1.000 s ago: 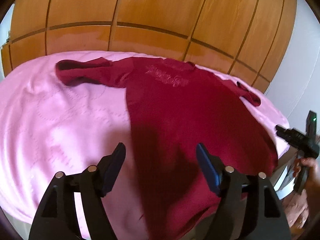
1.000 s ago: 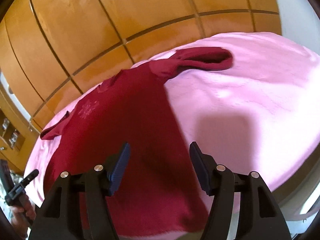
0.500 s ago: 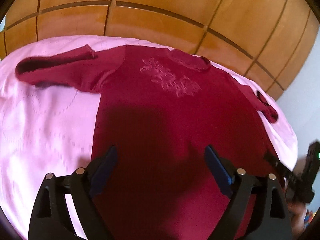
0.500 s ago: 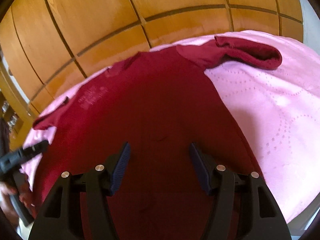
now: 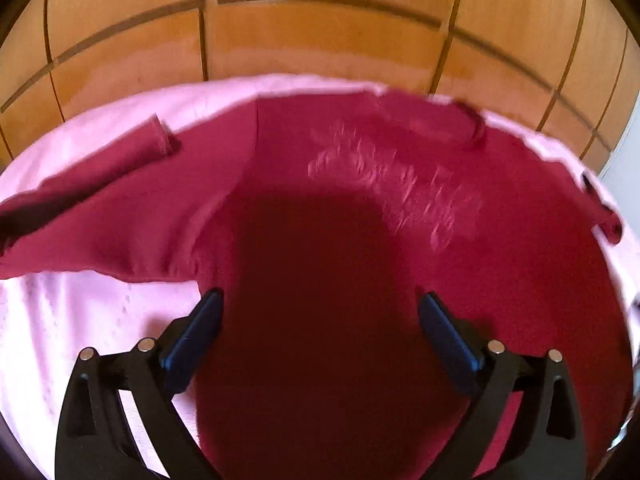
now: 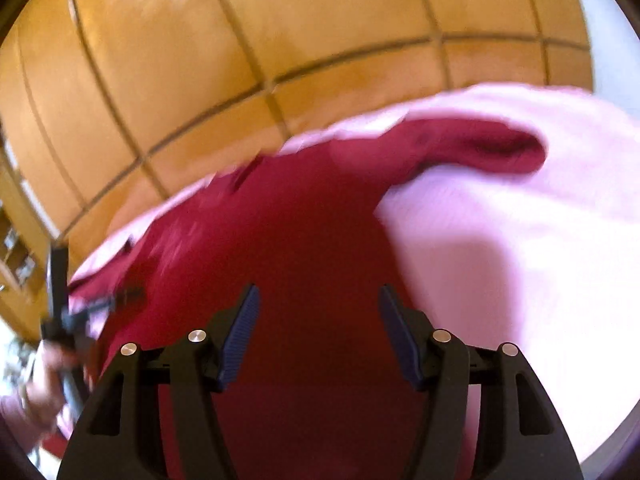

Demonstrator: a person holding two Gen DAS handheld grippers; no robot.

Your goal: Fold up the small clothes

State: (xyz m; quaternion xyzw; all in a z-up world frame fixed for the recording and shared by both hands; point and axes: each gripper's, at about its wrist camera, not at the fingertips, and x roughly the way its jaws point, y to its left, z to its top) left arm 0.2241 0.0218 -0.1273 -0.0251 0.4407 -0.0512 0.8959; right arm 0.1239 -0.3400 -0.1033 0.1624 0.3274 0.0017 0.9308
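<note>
a: where's the shirt [image 5: 340, 240]?

b: flat on the pink sheet [image 5: 80, 320], front side up, with a faint print [image 5: 396, 184] on the chest. the neck is at the far edge, near the wood panels [image 5: 320, 40].

a: and the sleeves?

b: in the left view one sleeve [image 5: 92, 200] runs out to the left across the sheet, its cuff turned back toward the body. the other one is a small bunch at the far right edge, too blurred to read well. in the right view a sleeve [image 6: 460, 148] lies out to the right, rolled up a little at its end.

a: what is the left gripper [image 5: 320, 308] doing?

b: it points down over the lower body of the shirt. its jaws are opening and stand very wide. only flat cloth lies below the gap, and the blue pads [image 5: 196, 332] do not press on it. its shadow falls dark on the cloth ahead.

a: the right gripper [image 6: 318, 300]?

b: also over the shirt, near its right side, with the sheet just beside the right finger. its jaws are opening too, at a middling width, nothing pinched between them.

a: anything else there?

b: the right view is smeared, but at its left edge a hand [image 6: 36, 384] grips a black handle, the other tool.
</note>
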